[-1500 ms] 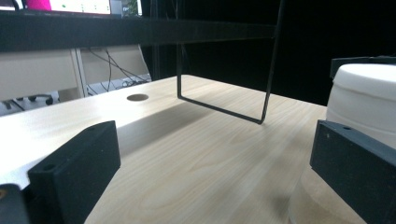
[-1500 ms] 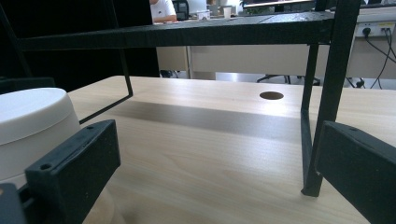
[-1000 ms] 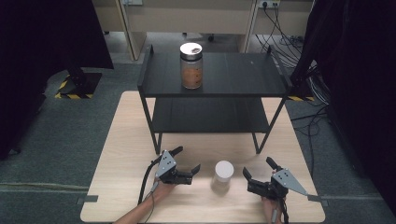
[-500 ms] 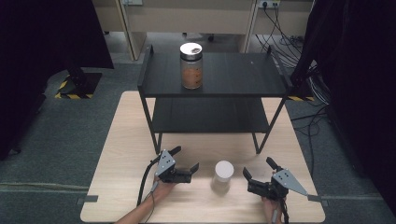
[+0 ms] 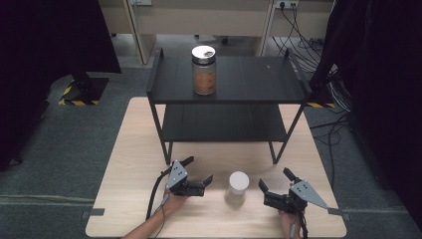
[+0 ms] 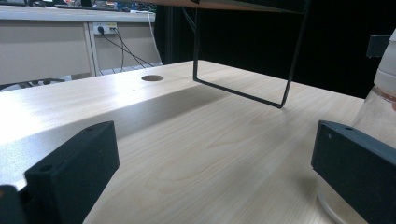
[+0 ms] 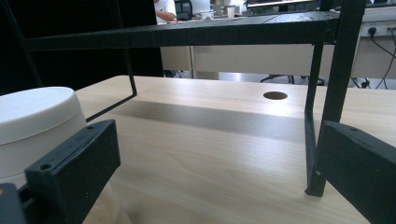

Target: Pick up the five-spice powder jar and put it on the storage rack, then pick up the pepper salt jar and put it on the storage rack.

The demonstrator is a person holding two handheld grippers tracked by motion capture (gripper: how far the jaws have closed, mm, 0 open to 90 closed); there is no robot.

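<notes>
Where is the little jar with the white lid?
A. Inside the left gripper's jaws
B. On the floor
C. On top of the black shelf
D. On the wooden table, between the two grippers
D: the jar with the white lid stands on the wooden table, between the left gripper and the right gripper, both open and apart from it.

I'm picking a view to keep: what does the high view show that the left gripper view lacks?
High view alone: the brown-filled jar on the black shelf's top, and both open claws, left and right.
Left gripper view alone: a round hole in the tabletop.
Both: the white-lidded jar standing on the wooden table.
</notes>
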